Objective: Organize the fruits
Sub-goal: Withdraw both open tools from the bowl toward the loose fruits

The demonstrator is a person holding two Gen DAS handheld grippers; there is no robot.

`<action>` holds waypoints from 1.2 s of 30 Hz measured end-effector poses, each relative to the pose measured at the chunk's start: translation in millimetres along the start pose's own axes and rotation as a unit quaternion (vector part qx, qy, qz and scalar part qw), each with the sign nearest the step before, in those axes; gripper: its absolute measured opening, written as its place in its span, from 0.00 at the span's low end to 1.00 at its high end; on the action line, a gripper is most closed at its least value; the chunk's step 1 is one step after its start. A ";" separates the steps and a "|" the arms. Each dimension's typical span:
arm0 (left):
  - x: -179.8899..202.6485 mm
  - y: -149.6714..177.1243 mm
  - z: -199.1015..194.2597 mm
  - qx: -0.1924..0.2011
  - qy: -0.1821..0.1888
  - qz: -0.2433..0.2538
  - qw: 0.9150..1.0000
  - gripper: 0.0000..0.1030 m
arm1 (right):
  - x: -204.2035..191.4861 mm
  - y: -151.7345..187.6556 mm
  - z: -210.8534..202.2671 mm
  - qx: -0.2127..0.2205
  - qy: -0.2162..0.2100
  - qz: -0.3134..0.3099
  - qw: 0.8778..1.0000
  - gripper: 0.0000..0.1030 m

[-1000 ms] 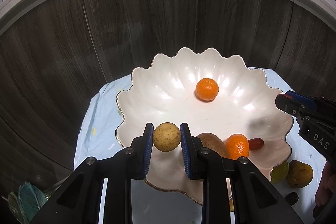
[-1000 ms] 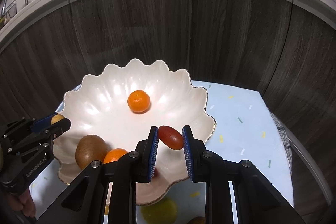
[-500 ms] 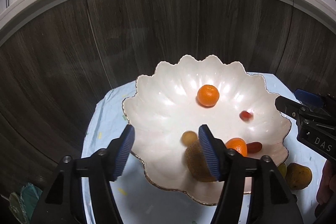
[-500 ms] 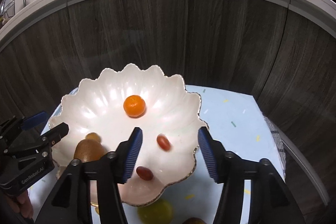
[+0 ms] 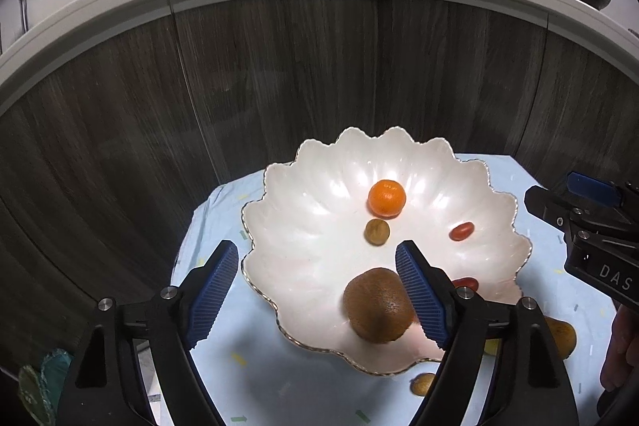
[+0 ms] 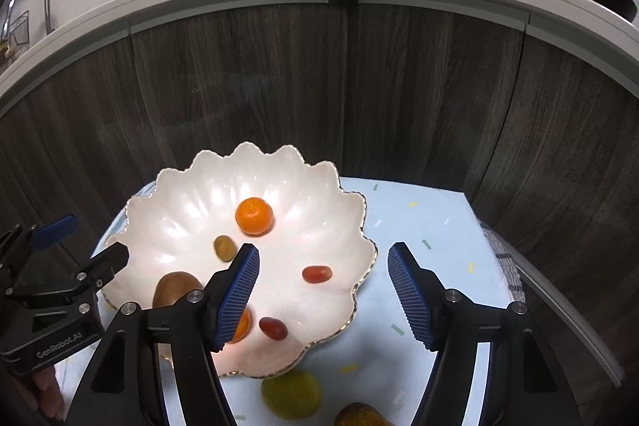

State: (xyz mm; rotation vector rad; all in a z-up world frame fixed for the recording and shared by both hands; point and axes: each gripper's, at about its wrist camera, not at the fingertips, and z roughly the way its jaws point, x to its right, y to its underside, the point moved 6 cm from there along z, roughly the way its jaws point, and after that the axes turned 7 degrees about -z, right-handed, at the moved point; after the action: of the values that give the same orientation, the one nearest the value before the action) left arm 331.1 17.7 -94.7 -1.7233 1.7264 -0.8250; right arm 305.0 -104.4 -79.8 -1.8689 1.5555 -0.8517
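Left gripper [image 5: 317, 284]: jaws spread wide, nothing between the blue pads, held above the near-left rim of the bowl [image 5: 279, 210]. Right gripper [image 6: 323, 288]: jaws likewise wide apart and empty, held over the bowl's near-right edge.

Bowl: white, scalloped, gold-trimmed rim, sits on a light blue cloth [image 6: 423, 226] with small coloured flecks.

Inside the bowl:
- mandarin [image 5: 386, 198] toward the far side;
- small round yellow-brown fruit [image 5: 376, 231] just in front of the mandarin, close but apart from it;
- red grape tomato [image 5: 461, 231] to the right of those two;
- kiwi [image 5: 377, 310] at the near side, partly behind the left gripper's right finger;
- second red grape tomato [image 6: 273, 328] near the front rim;
- second mandarin [image 6: 243, 326], mostly hidden behind the right gripper's left finger.

Outside the bowl, on the cloth, near the front rim: a yellow-green fruit [image 6: 290, 396] and a brown fruit [image 6: 357, 416], the latter cut off by the frame edge. One more small brown fruit [image 5: 423, 384] lies just beyond the rim in the left wrist view.

Dark wood cabinet doors [image 5: 279, 86] stand behind the cloth.
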 end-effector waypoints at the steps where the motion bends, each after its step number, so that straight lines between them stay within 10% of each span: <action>1: 0.0 -0.1 -3.0 0.001 0.000 -0.001 1.000 0.79 | 0.3 -0.5 -2.3 0.001 0.000 0.001 1.000 0.66; 36: 34.5 6.2 -91.2 0.048 0.020 0.026 0.998 0.79 | 27.6 17.5 -92.9 0.044 0.018 0.026 0.999 0.66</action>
State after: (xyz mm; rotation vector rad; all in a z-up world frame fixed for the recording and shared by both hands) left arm 257.5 -13.5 -38.5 -1.6021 1.7216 -0.9099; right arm 226.3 -136.5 -30.0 -1.7522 1.5550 -0.9197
